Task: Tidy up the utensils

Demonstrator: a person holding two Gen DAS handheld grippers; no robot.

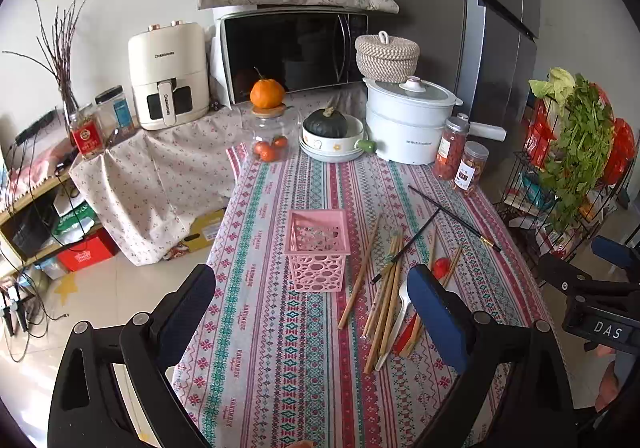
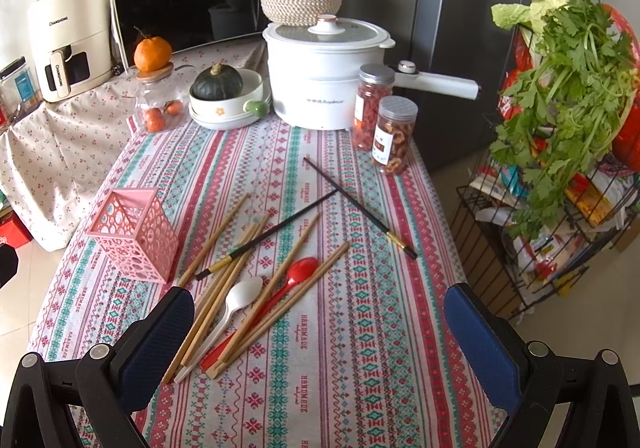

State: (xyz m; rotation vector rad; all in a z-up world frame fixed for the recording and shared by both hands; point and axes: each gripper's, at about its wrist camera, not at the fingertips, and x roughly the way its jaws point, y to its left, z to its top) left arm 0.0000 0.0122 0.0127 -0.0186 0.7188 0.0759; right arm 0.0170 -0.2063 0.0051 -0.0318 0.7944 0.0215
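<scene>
I see the bamboo chopsticks (image 2: pixel 224 288), white spoon (image 2: pixel 228 312) and red spoon (image 2: pixel 288 284) piled mid-table, long axes running from the near edge toward the far right corner, bowls away from me. Two black chopsticks (image 2: pixel 356 204) cross behind them. Pink holder (image 2: pixel 134 234) stands upright by the left edge. Left claw (image 1: pixel 316 312) and right claw (image 2: pixel 320 332) both wide, holding nothing.

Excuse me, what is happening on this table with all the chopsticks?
A person holds two grippers above the patterned table, and both are open and hold nothing. The left gripper hangs near the pink basket, which stands upright and looks empty. The right gripper is over the loose pile: wooden chopsticks, a white spoon, a red spoon and two black chopsticks lying crossed. Nothing is sorted yet.
</scene>
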